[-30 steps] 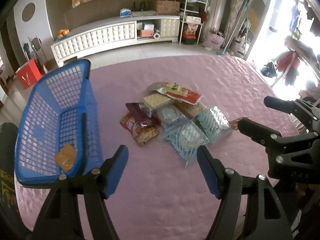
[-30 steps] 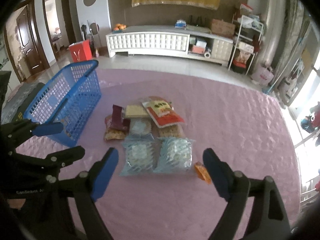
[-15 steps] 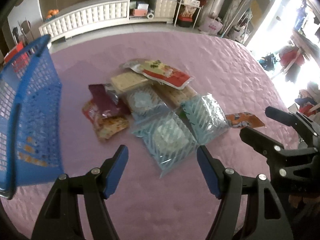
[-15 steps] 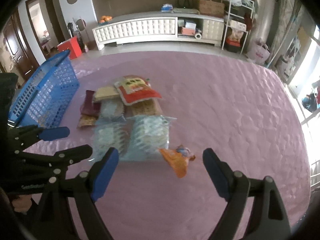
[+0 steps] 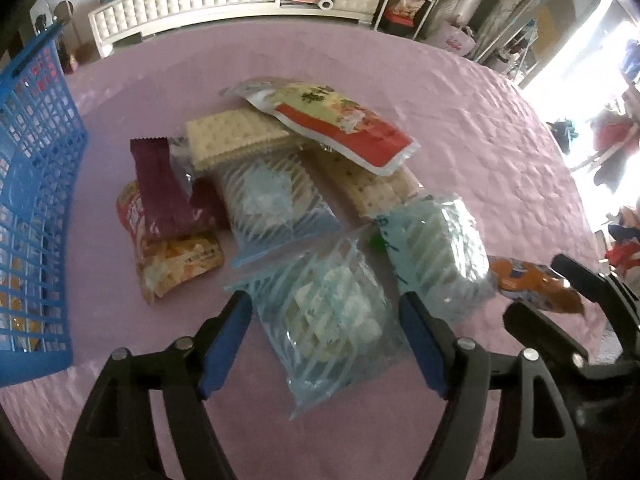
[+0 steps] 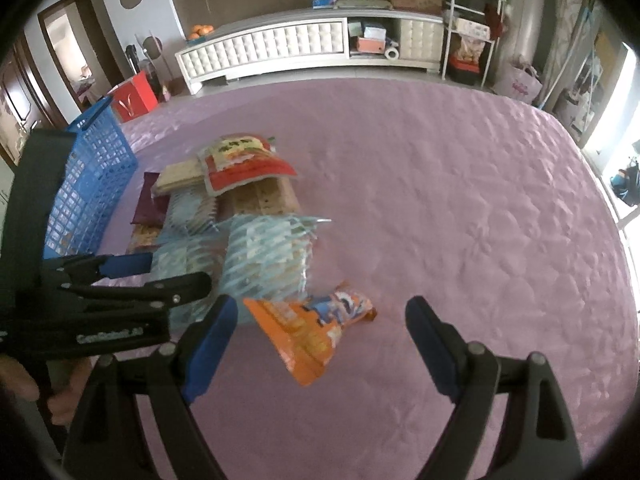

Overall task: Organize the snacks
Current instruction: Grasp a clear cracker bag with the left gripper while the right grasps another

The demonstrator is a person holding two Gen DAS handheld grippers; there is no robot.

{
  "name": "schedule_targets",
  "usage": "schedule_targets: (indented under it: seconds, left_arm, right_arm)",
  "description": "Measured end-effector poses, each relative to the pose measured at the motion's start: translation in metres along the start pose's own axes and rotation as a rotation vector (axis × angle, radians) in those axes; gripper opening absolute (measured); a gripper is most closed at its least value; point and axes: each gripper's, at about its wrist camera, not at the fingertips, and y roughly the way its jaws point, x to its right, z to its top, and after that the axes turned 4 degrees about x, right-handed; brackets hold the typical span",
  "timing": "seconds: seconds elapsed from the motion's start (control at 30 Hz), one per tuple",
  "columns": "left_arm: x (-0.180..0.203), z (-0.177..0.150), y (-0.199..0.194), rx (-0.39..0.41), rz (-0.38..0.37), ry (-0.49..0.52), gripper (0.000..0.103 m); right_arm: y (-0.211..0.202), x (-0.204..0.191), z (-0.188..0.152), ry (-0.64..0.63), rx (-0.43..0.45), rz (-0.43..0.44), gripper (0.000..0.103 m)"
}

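Both tongs spread, poised over snacks, nothing gripped.
Left gripper (image 5: 326, 332) straddles the near blue striped packet (image 5: 332, 320); right gripper (image 6: 322, 332) frames the orange packet (image 6: 310, 332). Recommend pinching each mid-body, then carrying to the blue basket (image 5: 32, 184) at left.

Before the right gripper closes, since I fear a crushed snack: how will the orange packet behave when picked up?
The orange packet looks thin and crinkled, so it will probably flop and bend. It seems light for its size. The glossy film may slip between the open right gripper fingers.
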Motion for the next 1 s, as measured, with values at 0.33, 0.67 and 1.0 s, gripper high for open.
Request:
schedule_targets:
  seconds: [0.33,0.67,1.0]
  left_arm:
    - [0.008,-0.008,0.011,-0.020,0.046,0.031,0.065]
    - [-0.003,-0.017,-0.032,0.074,-0.014,0.096,0.057]
    - [-0.037,-0.016,-0.078,0.171,-0.033,0.066,0.056]
  right_arm:
    - [-0.005,-0.006,0.001,-0.016,-0.004,-0.006,0.089]
    - [-0.020,-0.021,0.018,-0.039,0.019,0.010,0.089]
    - [-0.005,-0.051,0.037,-0.064,-0.026,0.042,0.089]
